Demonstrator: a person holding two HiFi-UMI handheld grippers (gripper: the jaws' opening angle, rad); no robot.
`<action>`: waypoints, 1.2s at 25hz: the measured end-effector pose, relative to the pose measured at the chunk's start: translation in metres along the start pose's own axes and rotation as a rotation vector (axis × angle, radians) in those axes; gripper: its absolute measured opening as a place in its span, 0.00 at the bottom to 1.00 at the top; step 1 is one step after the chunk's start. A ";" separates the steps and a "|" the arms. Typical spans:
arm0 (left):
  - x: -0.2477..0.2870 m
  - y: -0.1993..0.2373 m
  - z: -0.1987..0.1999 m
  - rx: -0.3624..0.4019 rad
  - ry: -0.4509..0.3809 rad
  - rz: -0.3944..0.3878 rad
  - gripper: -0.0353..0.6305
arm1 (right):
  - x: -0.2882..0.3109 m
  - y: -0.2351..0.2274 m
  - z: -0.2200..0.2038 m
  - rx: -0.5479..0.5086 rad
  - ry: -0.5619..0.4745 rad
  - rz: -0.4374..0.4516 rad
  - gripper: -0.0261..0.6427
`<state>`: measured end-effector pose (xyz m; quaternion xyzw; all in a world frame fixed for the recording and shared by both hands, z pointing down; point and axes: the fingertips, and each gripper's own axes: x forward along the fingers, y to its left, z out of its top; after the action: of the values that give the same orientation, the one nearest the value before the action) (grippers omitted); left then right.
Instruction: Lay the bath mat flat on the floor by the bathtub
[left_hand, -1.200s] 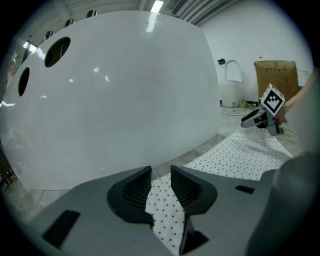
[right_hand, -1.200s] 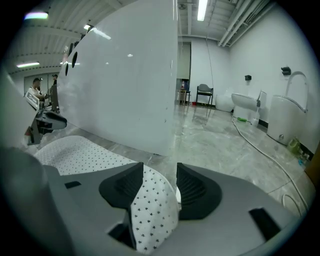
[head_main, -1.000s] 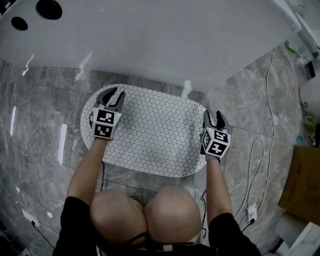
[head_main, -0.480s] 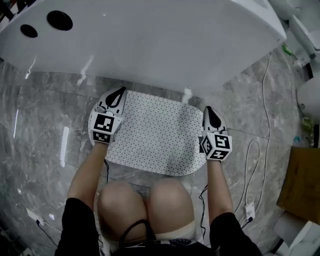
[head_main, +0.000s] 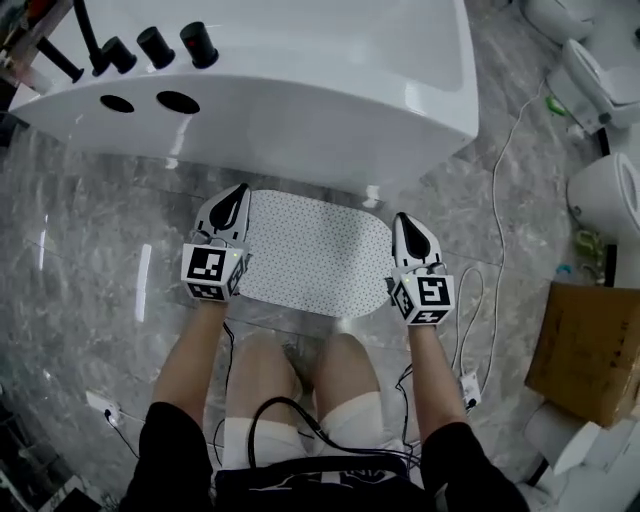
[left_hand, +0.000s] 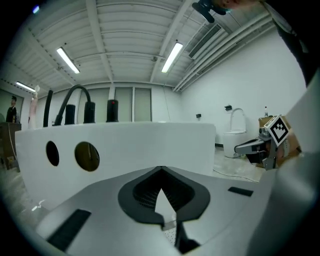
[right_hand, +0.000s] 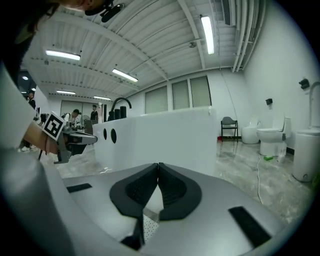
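Note:
The white dotted bath mat stretches between my two grippers in front of the white bathtub, above the grey marble floor. My left gripper is shut on the mat's left end. My right gripper is shut on its right end. In the left gripper view the jaws are closed, with a strip of dotted mat pinched low between them. The right gripper view shows the same: closed jaws and mat between them. Both gripper views look level at the tub's side.
Black faucet fittings stand on the tub's left rim. A white cable trails over the floor at the right. Toilets and a cardboard box stand along the right side. The person's knees are just behind the mat.
Both grippers went from open over the mat lying on the floor to shut on its two ends. The head has risen, and the mat now looks smaller and hangs between the grippers.

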<state>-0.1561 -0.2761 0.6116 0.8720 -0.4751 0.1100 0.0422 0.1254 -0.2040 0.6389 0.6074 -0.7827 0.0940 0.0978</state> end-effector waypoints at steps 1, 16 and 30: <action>-0.010 -0.002 0.020 -0.001 -0.004 0.004 0.07 | -0.011 0.001 0.021 0.000 -0.007 -0.001 0.08; -0.144 -0.044 0.310 0.030 -0.062 0.070 0.07 | -0.152 0.013 0.295 0.002 -0.063 0.048 0.08; -0.234 -0.063 0.441 0.060 -0.126 0.117 0.07 | -0.228 0.043 0.428 -0.062 -0.126 0.083 0.08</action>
<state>-0.1586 -0.1285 0.1306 0.8487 -0.5235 0.0715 -0.0205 0.1228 -0.0951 0.1648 0.5758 -0.8144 0.0352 0.0631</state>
